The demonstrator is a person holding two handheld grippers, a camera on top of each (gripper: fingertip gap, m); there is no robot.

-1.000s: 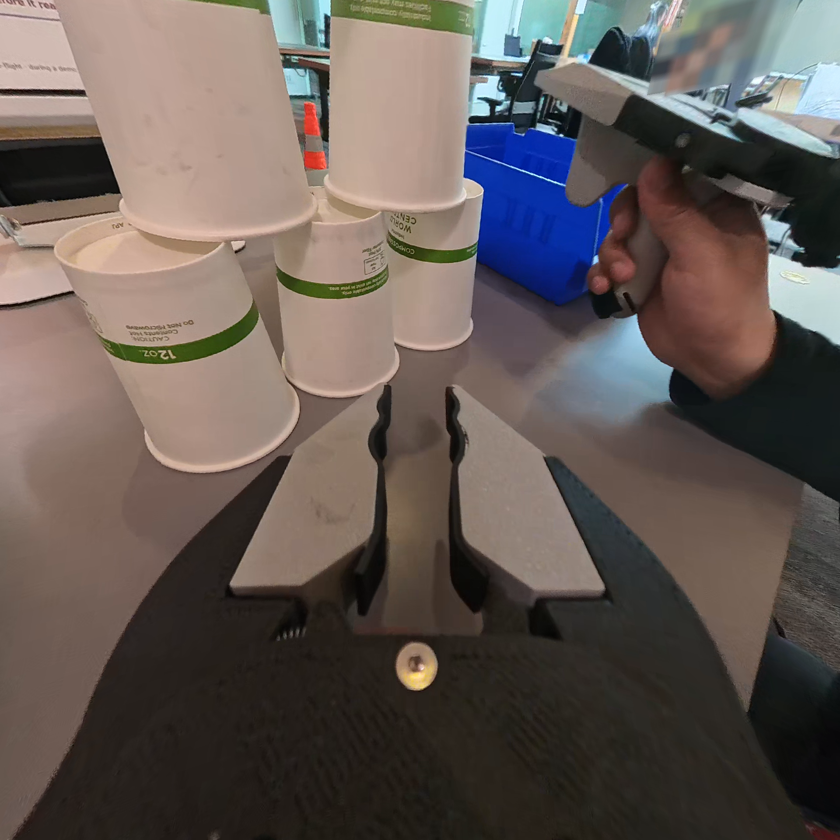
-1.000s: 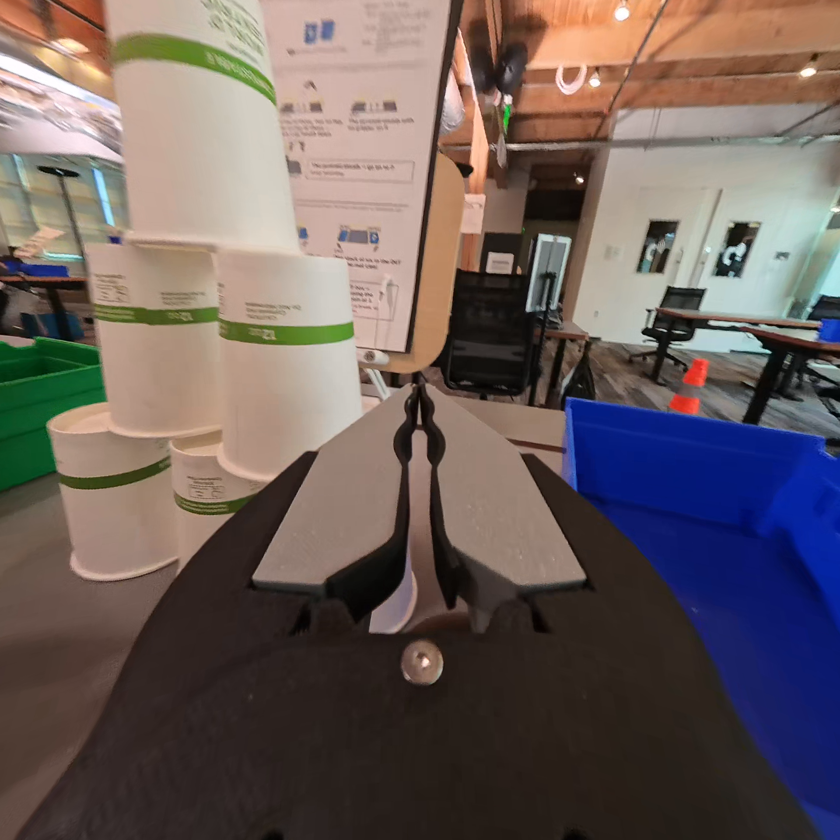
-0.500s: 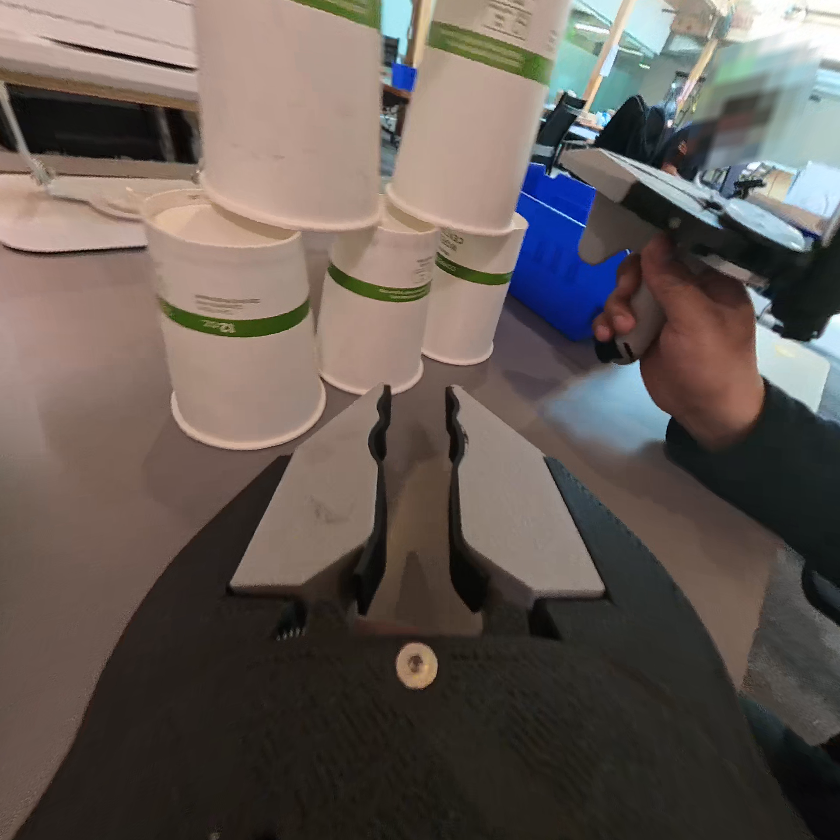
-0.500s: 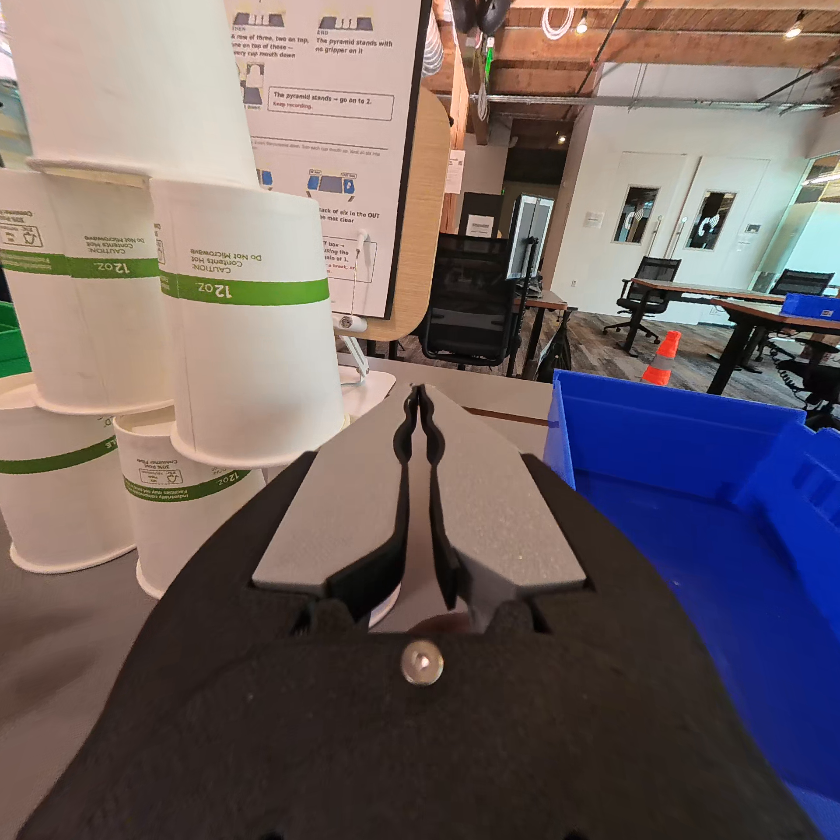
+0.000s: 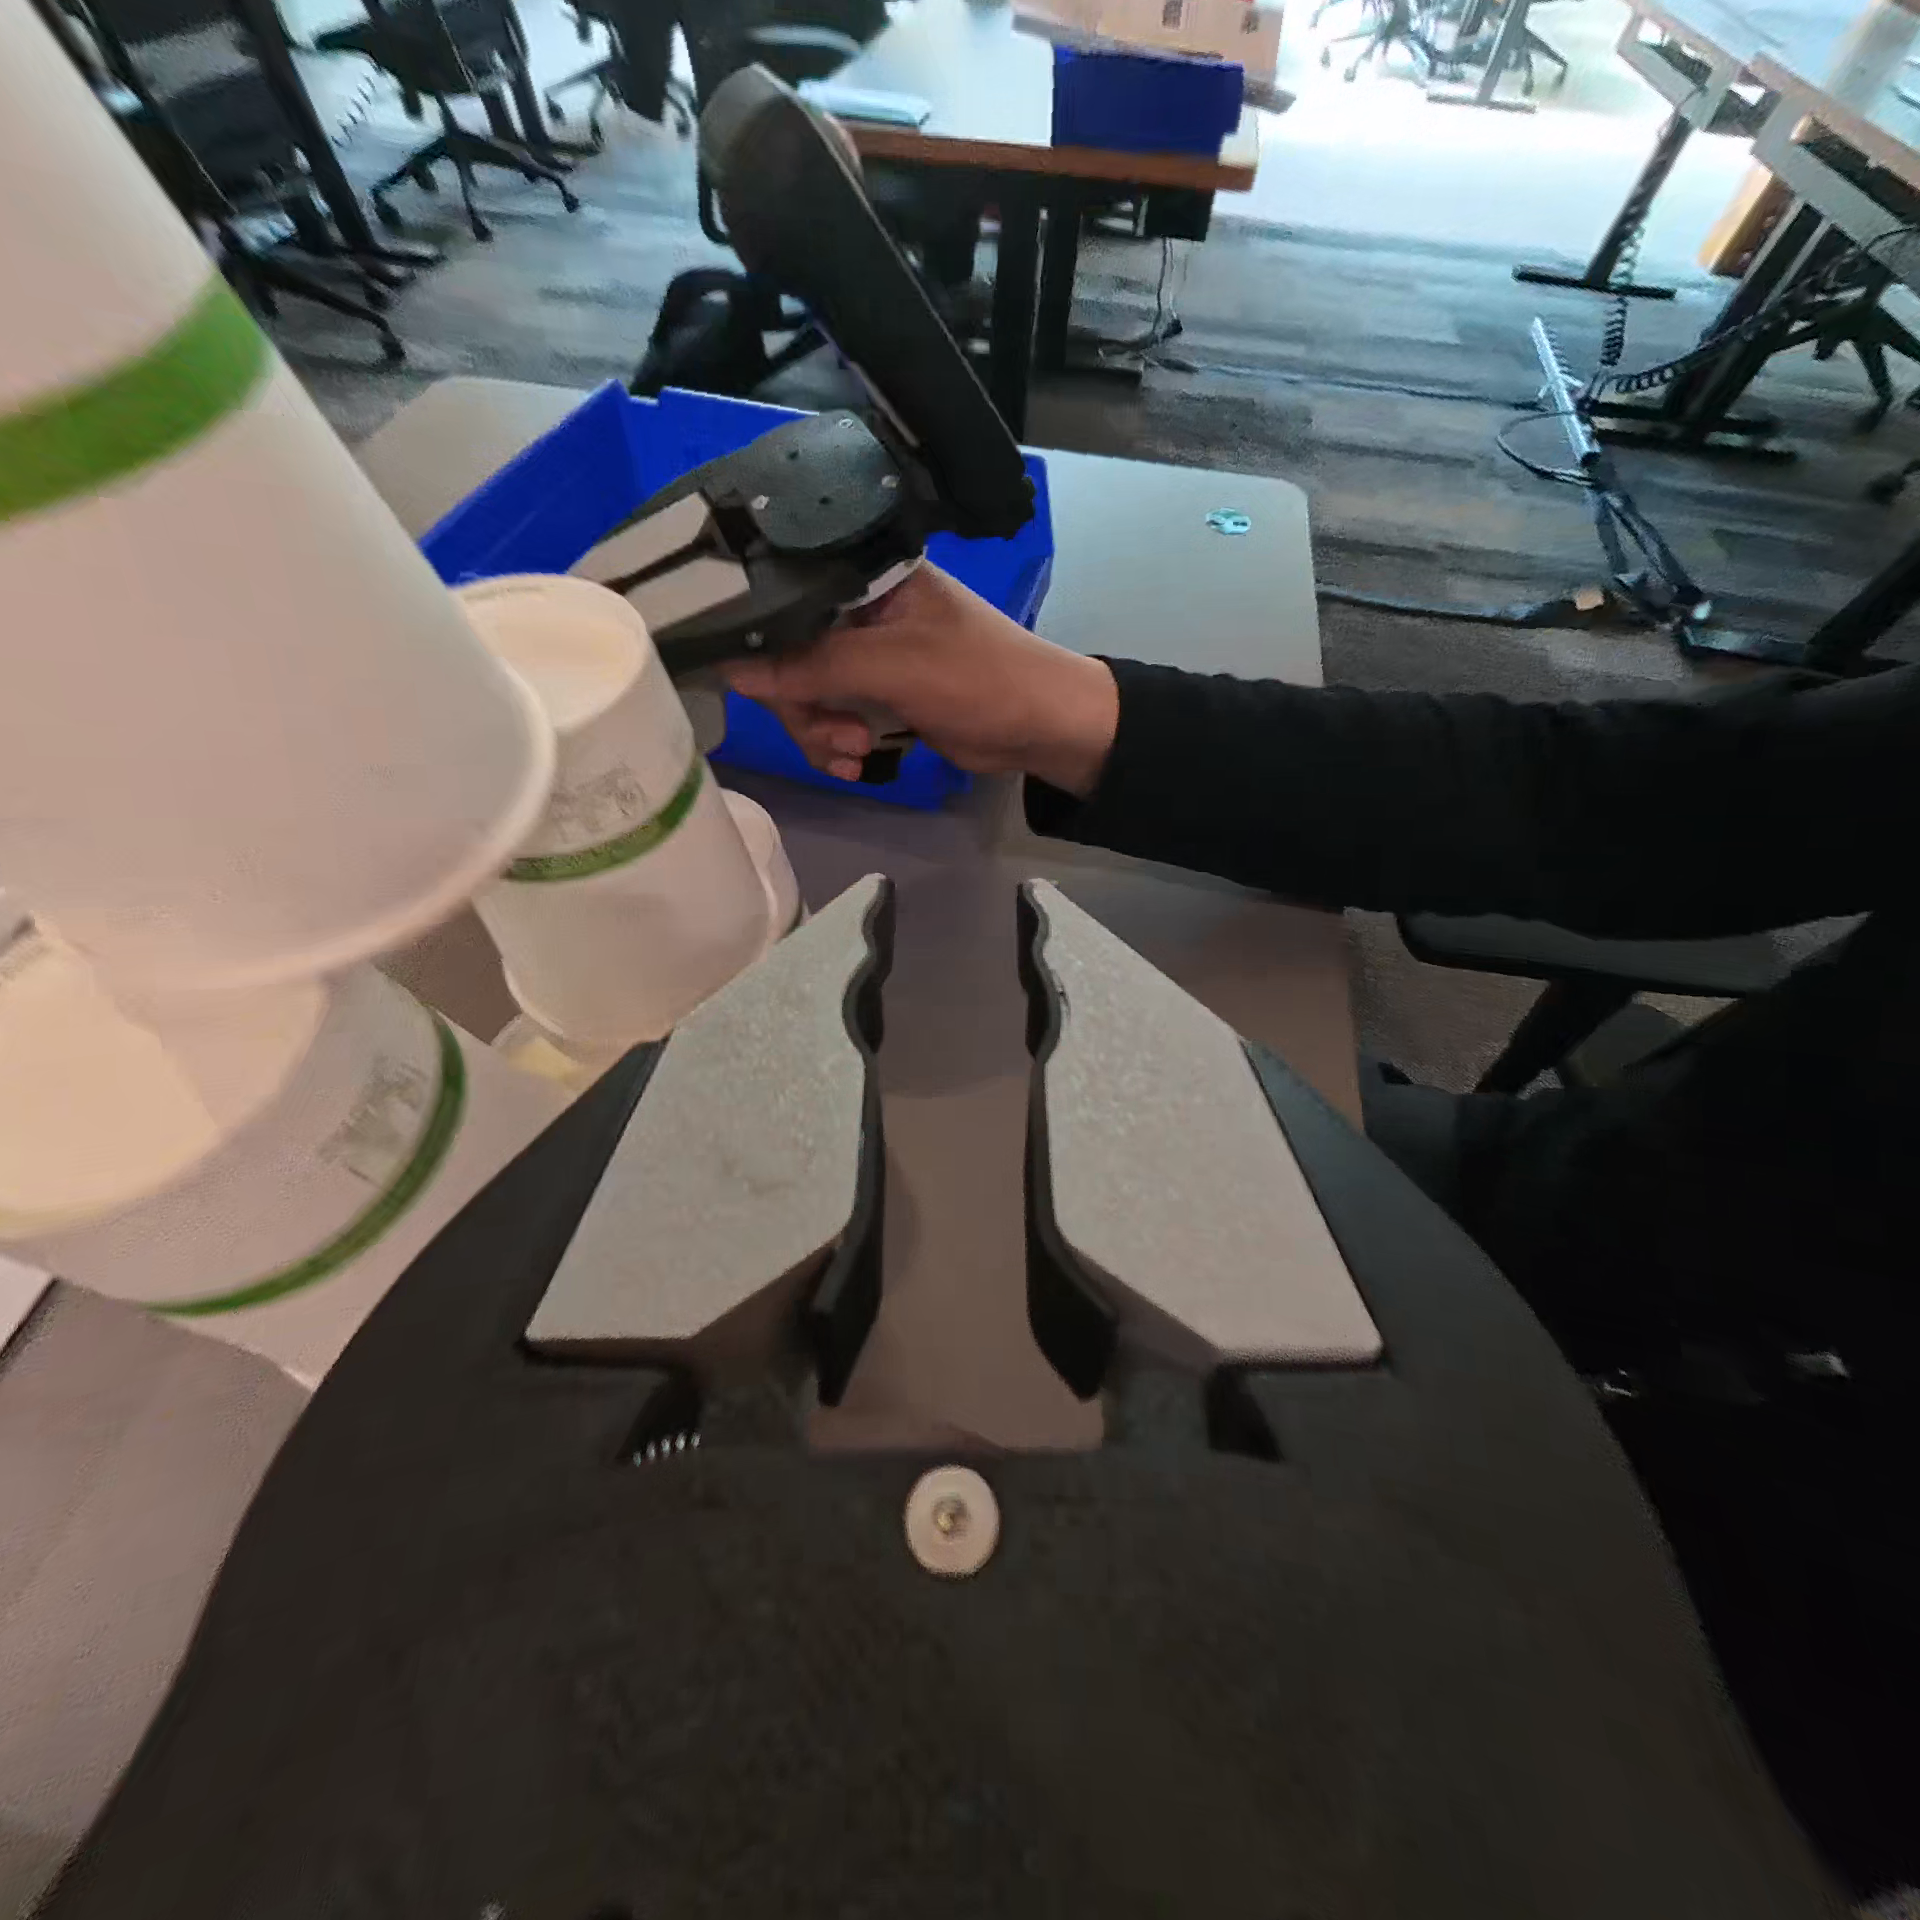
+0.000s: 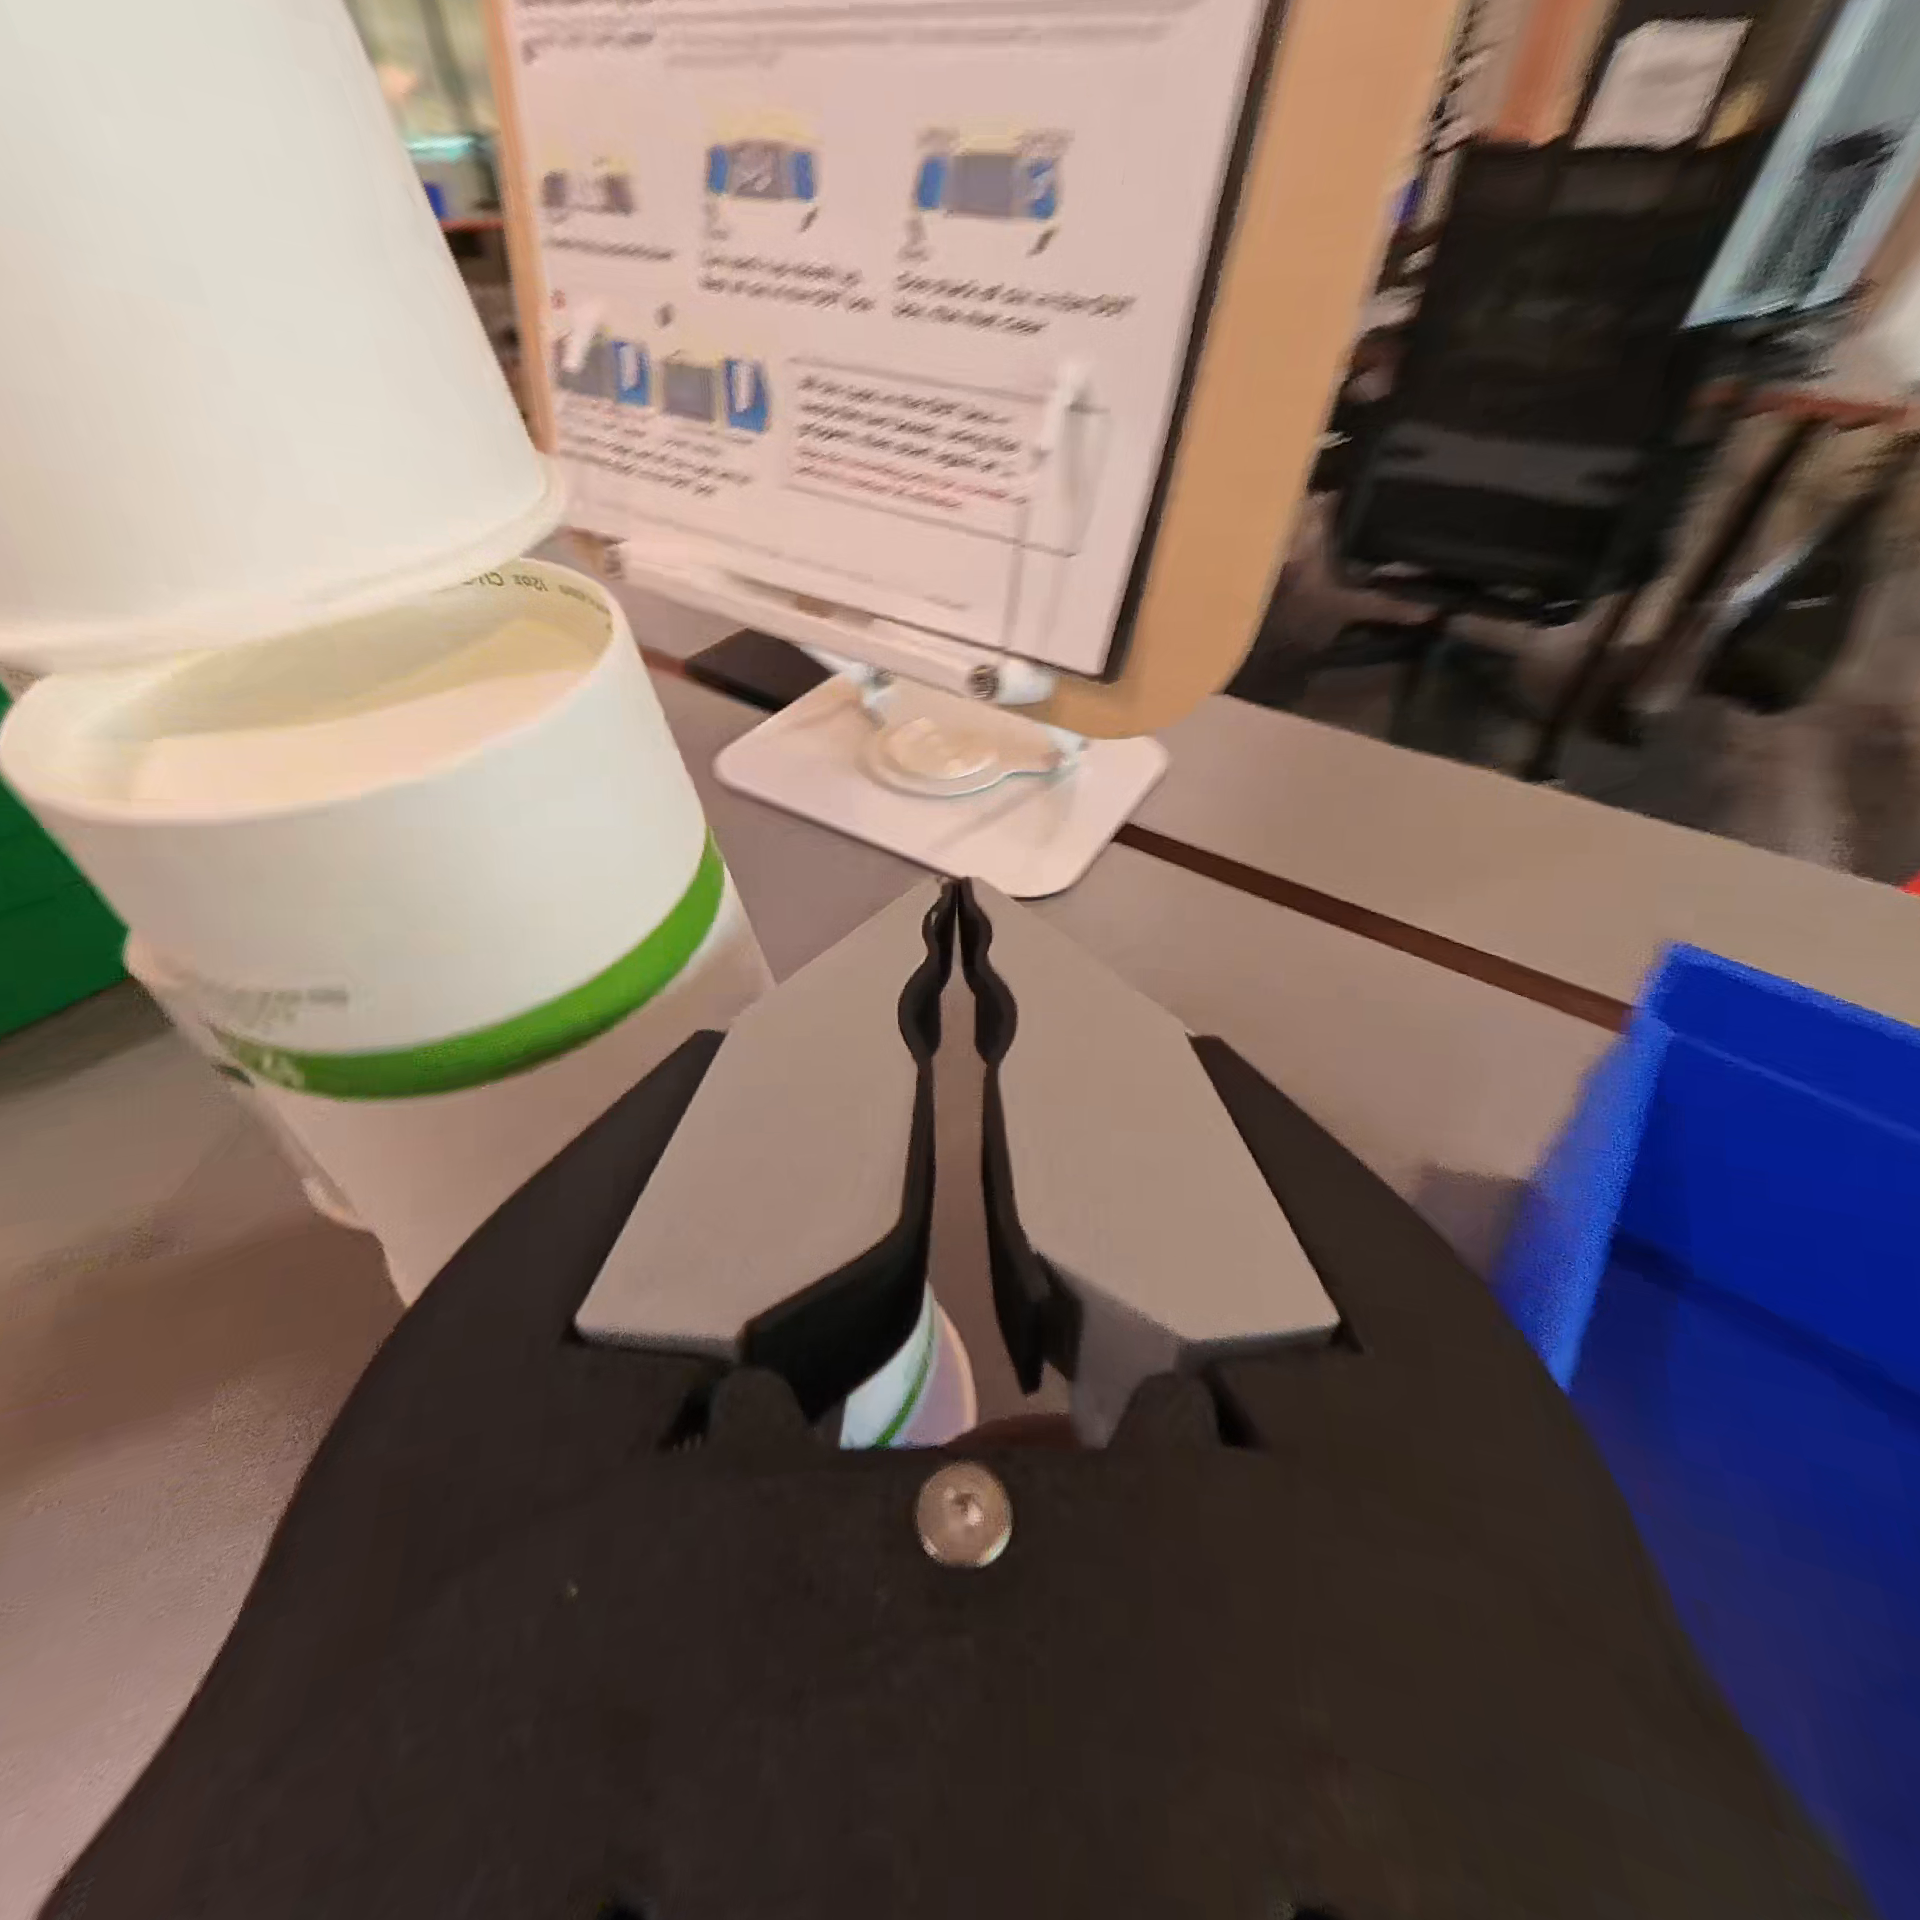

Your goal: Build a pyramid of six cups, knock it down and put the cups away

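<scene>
Cups (image 5: 208,644) stood stacked mouth-down on the grey surface (image 5: 1174,582), white with green bands, tilting and blurred in both views; I judged the pyramid was built and was being knocked over, though I could not count all six; one upper cup (image 6: 208,312) leaned over a lower cup (image 6: 416,883) whose recessed base showed. My left gripper (image 5: 954,935) sat just beside the stack with its jaws parted and nothing between them; my right gripper (image 6: 954,914) had its tips pressed together, empty, and in the left view it reached against the far cups, my hand (image 5: 935,696) on its handle. A blue bin (image 6: 1766,1299) waited to the right, no cup visible in it; collecting and putting the cups away remained; a green bin (image 6: 31,883) and an instruction board (image 6: 862,312) stood behind.
</scene>
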